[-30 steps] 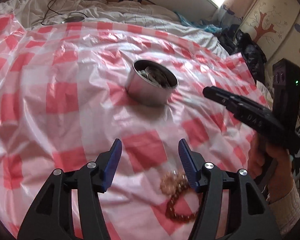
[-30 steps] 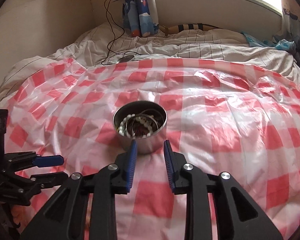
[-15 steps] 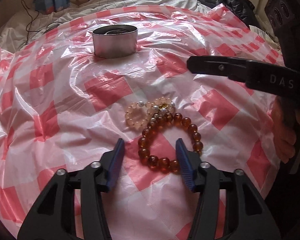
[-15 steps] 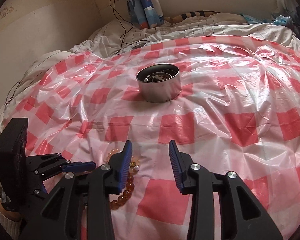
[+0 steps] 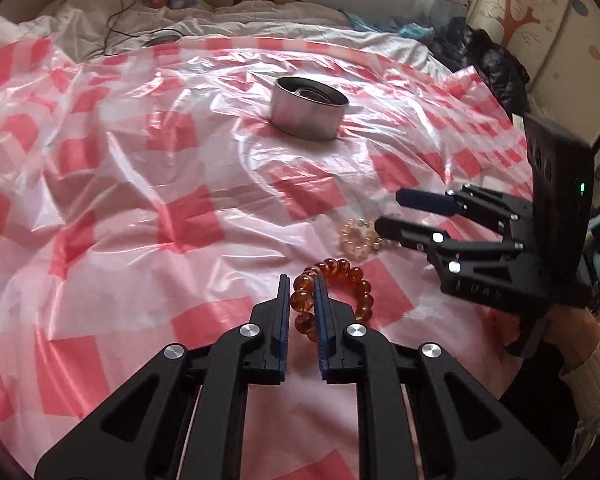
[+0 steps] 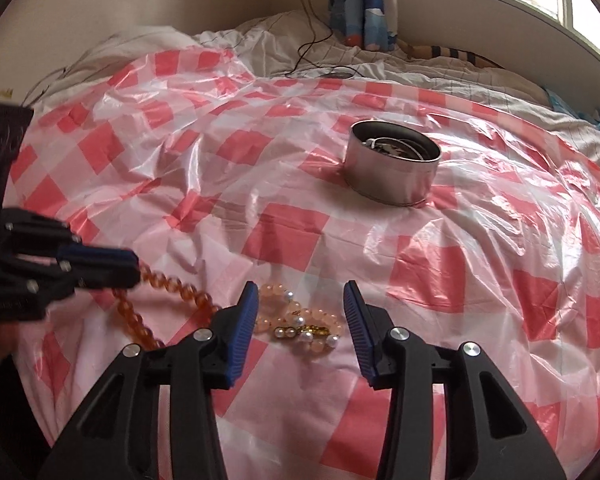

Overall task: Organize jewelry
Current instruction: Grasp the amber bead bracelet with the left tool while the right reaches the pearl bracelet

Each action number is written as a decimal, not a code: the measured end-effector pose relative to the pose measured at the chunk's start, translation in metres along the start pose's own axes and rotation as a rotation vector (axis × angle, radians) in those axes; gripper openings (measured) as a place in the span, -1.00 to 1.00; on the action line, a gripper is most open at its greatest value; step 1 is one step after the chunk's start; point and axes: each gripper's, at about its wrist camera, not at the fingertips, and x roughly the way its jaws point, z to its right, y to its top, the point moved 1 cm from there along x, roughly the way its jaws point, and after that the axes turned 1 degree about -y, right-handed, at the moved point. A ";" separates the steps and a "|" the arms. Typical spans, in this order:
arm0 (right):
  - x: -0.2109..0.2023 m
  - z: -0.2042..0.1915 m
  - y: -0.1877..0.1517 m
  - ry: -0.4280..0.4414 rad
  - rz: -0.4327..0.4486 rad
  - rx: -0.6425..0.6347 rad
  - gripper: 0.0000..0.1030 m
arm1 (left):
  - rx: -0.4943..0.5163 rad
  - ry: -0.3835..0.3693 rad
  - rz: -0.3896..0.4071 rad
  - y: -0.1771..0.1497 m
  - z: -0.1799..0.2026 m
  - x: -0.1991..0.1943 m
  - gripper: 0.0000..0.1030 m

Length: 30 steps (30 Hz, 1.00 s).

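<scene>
From my left wrist camera, the left hand-held gripper (image 5: 302, 292) is drawn in narrow, its blue pads clamped on a few beads of the amber bead bracelet (image 5: 332, 300), whose loop trails off toward 2 o'clock on the red-checked plastic sheet (image 5: 140, 200). At 3 o'clock the right hand-held gripper (image 5: 392, 212) reaches in sideways with its fingers spread, a sleeved hand (image 5: 560, 332) holding it from below; its lower finger lies over the pale pink bead bracelet (image 5: 358, 238). The steel tin (image 5: 309, 107) sits well apart at 12 o'clock, on the sheet over the bed.

From my right wrist camera, the right hand-held gripper (image 6: 300, 306) stands wide, both fingers straddling the pale pink bead bracelet (image 6: 300, 322) with its pearls and gold links; I cannot tell if either pad touches it. At 9 o'clock the left hand-held gripper (image 6: 134, 268) pinches the amber bead bracelet (image 6: 168, 288), the strand drooping toward my left finger. The steel tin (image 6: 392, 172) is at 1 o'clock, some jewelry showing inside. A charging cable (image 6: 312, 40) lies on the white bedding (image 6: 260, 36) beyond.
</scene>
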 end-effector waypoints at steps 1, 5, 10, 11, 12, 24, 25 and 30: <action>0.004 -0.005 -0.001 -0.010 -0.009 -0.026 0.08 | -0.015 0.002 0.008 0.000 -0.005 -0.003 -0.80; 0.020 -0.014 -0.008 -0.028 -0.070 -0.071 0.27 | -0.028 -0.013 0.018 0.000 -0.009 -0.006 -0.80; 0.022 -0.011 -0.012 -0.002 -0.096 -0.056 -0.69 | -0.013 -0.034 0.017 0.004 0.002 -0.002 -0.80; 0.021 -0.010 -0.012 0.002 -0.094 -0.054 -0.72 | -0.014 -0.037 0.017 0.004 0.003 -0.001 -0.80; 0.019 -0.010 -0.012 0.007 -0.091 -0.050 -0.72 | -0.015 -0.039 0.018 0.005 0.004 0.000 -0.80; -0.025 0.050 0.007 0.322 0.098 0.365 -0.73 | 0.003 -0.073 0.106 0.023 0.025 -0.004 -0.80; -0.030 0.057 0.008 0.350 0.125 0.401 -0.96 | 0.009 -0.072 0.115 0.025 0.029 -0.003 -0.80; -0.046 0.082 0.011 0.396 0.201 0.496 -0.99 | 0.055 -0.043 0.146 0.034 0.048 0.005 -0.80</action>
